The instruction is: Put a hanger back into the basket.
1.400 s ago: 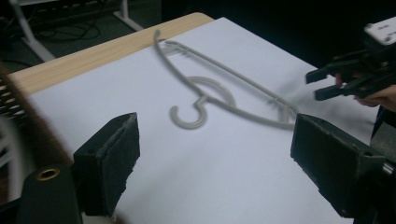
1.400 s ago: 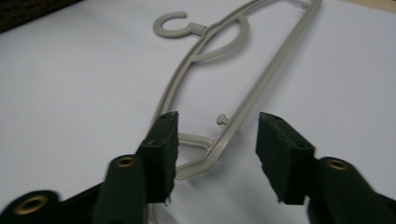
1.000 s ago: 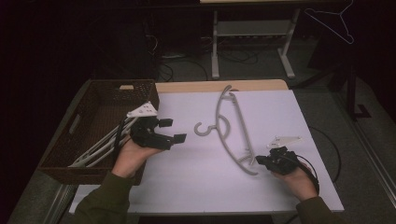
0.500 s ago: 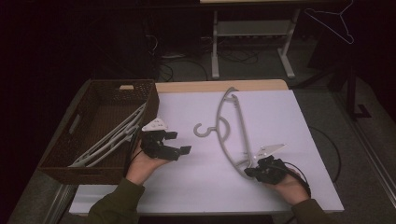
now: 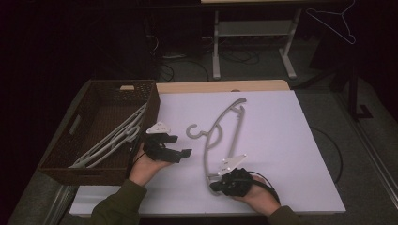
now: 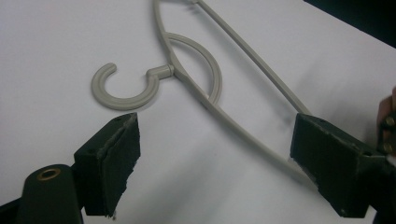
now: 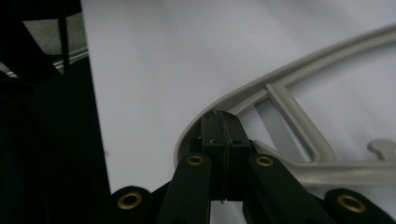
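High view: grey plastic clothes hanger (image 5: 220, 136) flat on white table (image 5: 291, 154), right of brown wicker basket (image 5: 101, 101); left gripper (image 5: 180, 147) beside hook. Left gripper view: fingers (image 6: 119, 161) spread, empty, above hanger. Right gripper view: right gripper (image 7: 223, 123) clenched at hanger's corner.

We seem to be in a dim lab: white-topped table (image 5: 300, 140), cables on the floor (image 5: 187, 65) upper centre, metal frame legs (image 5: 253, 42).
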The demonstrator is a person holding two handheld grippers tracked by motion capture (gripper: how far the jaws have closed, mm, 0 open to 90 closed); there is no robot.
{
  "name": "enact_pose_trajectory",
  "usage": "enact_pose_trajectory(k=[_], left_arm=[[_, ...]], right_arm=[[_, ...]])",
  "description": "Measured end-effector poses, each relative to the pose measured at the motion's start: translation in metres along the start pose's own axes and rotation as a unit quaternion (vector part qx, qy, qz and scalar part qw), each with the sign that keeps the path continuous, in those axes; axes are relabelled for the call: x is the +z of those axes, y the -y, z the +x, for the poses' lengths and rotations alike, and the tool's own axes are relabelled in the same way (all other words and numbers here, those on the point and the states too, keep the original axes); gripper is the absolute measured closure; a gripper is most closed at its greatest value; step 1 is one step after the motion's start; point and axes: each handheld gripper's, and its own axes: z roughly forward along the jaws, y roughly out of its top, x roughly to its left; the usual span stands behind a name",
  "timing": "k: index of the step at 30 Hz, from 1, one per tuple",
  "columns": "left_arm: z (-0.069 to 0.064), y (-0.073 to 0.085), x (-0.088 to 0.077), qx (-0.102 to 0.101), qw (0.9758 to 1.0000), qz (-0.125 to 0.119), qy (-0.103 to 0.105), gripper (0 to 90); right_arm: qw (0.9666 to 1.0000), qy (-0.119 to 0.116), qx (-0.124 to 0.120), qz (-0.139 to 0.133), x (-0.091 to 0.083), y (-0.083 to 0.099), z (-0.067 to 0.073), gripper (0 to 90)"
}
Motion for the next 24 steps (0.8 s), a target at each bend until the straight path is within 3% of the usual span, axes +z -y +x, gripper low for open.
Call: enact_pose_trajectory(k=[4,6,8,10,12,15,17,24], left_arm=[[0.002,0.001,0.003,-0.001,1.0,0.003,-0.004,16.0],[0.003,0.002,0.006,0.003,0.9999,0.01,-0.006,16.4],[0.003,0.002,0.009,0.004,0.9999,0.015,-0.005,16.9],[0.001,0.003,0.014,-0.008,0.9998,0.015,-0.006,19.3],[0.0,0.003,0.02,-0.007,0.9997,0.021,-0.01,21.4],[-0.001,0.003,0.026,0.001,0.9992,0.037,-0.012,26.6],[-0.004,0.004,0.028,0.004,0.9991,0.041,-0.009,33.7],[-0.016,0.006,0.031,0.018,0.9977,0.061,0.022,76.5]], right_arm=[[0.9996,-0.023,-0.013,-0.005,0.017,-0.013,0.009,89.5],[0.9992,-0.023,-0.032,-0.007,0.024,-0.018,0.011,89.5],[0.9993,-0.026,-0.027,-0.005,0.026,-0.021,0.014,89.5],[0.9992,-0.027,-0.029,-0.004,0.025,-0.02,0.015,89.3],[0.9989,-0.023,-0.038,-0.01,0.02,-0.018,0.011,87.6],[0.9993,-0.011,-0.023,-0.027,0.004,-0.016,0.007,85.6],[0.999,0.0,0.001,-0.045,-0.01,-0.013,-0.001,85.9],[0.9933,0.08,0.037,-0.075,-0.05,-0.016,-0.049,89.2]])
